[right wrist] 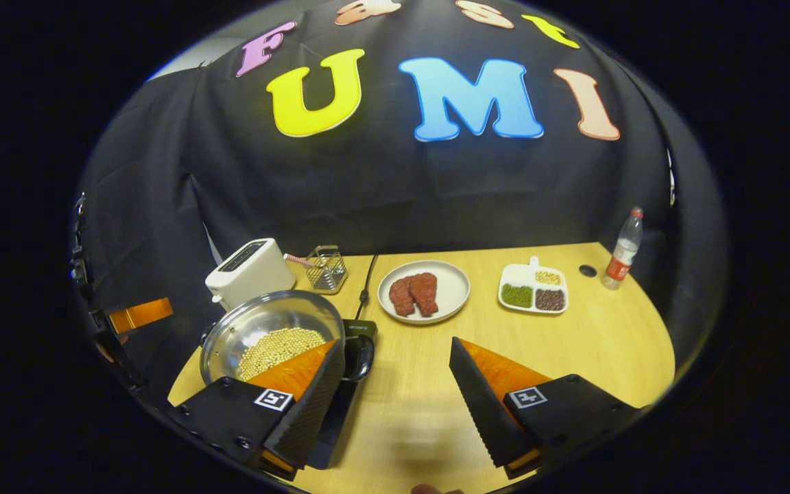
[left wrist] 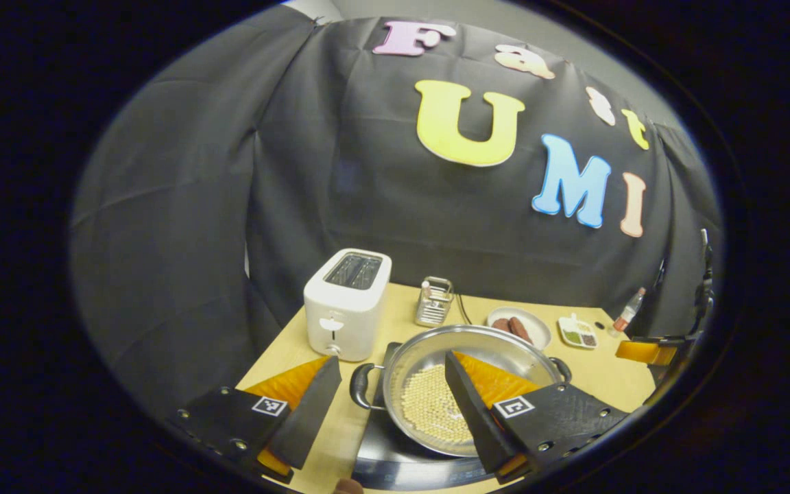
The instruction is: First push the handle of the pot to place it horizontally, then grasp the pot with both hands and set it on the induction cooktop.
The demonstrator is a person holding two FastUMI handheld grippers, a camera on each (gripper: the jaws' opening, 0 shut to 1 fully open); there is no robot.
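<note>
A steel pot (left wrist: 436, 357) holding several small yellow beans rests on the black induction cooktop (left wrist: 409, 472), with a dark handle (left wrist: 361, 386) on each side. My left gripper (left wrist: 392, 358) is open above the pot's left rim; one finger is left of the handle, the other over the bowl. In the right gripper view the pot (right wrist: 265, 326) sits at the left on the cooktop (right wrist: 359, 329). My right gripper (right wrist: 395, 343) is open over the table, its left finger beside the pot's near handle (right wrist: 359, 358). Neither gripper holds anything.
A white toaster (left wrist: 347, 305) stands behind the pot with a wire basket (left wrist: 434, 302) beside it. A plate of meat pieces (right wrist: 424, 291), a divided tray of beans (right wrist: 533, 288) and a bottle (right wrist: 623, 250) sit farther right. A cable (right wrist: 367, 274) runs to the cooktop.
</note>
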